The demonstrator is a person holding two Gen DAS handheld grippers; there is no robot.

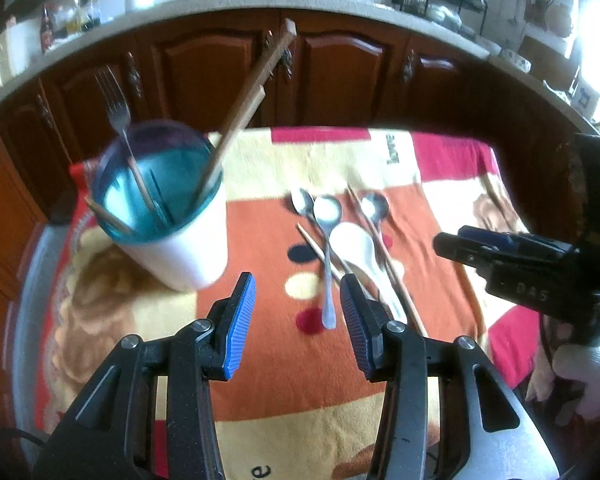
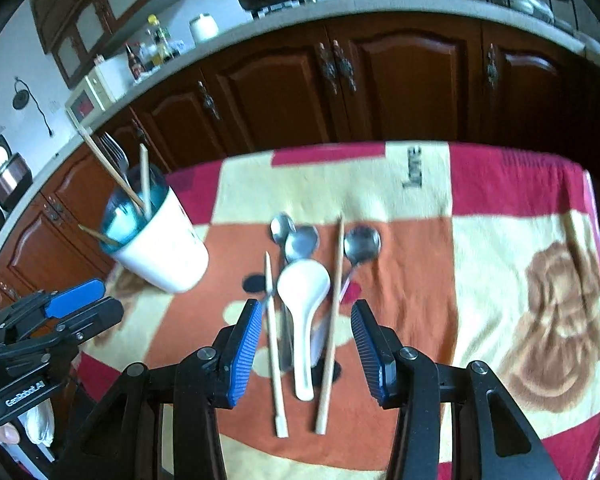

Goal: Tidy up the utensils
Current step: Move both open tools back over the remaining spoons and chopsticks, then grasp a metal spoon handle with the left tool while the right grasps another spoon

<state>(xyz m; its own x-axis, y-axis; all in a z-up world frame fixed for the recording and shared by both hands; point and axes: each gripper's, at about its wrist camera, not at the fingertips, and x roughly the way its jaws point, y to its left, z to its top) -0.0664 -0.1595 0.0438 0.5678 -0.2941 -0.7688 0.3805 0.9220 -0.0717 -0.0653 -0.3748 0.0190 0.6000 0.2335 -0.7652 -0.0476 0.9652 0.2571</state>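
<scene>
Orange blanket [image 2: 412, 264] lies bare to the right of the right gripper [image 2: 306, 336], whose jaws stand apart, empty, over the white spoon [image 2: 304, 292], chopsticks [image 2: 332, 320] and metal spoons [image 2: 360, 244]. Ahead-left of the left gripper [image 1: 298, 308], also open and empty, stands the cup [image 1: 180, 240], seemingly near the blanket's edge.

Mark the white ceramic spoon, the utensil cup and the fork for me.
white ceramic spoon [image 2: 303, 286], right wrist view, on its bowl.
utensil cup [image 1: 188, 240], left wrist view, on its white outer wall.
fork [image 1: 116, 106], left wrist view, at the tines' base.
</scene>
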